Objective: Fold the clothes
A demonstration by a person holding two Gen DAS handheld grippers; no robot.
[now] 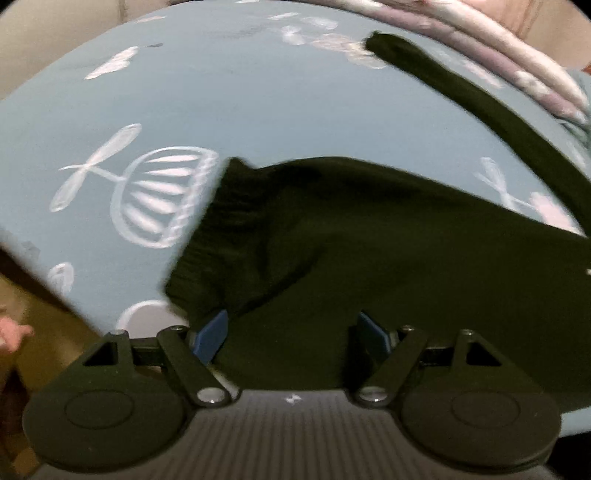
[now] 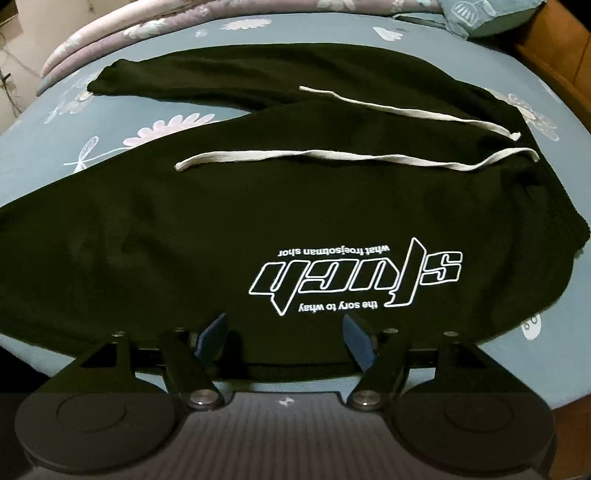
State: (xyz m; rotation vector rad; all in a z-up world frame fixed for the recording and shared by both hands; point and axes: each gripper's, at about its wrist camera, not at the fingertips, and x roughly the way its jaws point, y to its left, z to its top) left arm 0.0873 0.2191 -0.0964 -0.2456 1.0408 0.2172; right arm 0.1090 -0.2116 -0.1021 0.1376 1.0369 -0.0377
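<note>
Black sweatpants (image 2: pixel 184 229) lie spread on a bed. In the right wrist view they show two white drawstrings (image 2: pixel 332 155) and a white outlined logo (image 2: pixel 354 277). My right gripper (image 2: pixel 288 336) stands open over their near edge, just below the logo, with cloth between the blue pads (image 2: pixel 214 332). The left wrist view, which is blurred, shows one pant leg (image 1: pixel 369 240) ending in a ribbed cuff (image 1: pixel 221 229). My left gripper (image 1: pixel 293 330) is open above that leg near the cuff. The other leg (image 1: pixel 461 96) runs off to the upper right.
The bed wears a blue sheet (image 1: pixel 240 92) printed with white flowers. A pink and lilac quilt (image 2: pixel 147 26) lies bunched along the far side, and a blue pillow (image 2: pixel 476 14) sits at the far right. Wooden furniture (image 2: pixel 554 48) borders the right. A hand (image 1: pixel 11 332) shows at the left edge.
</note>
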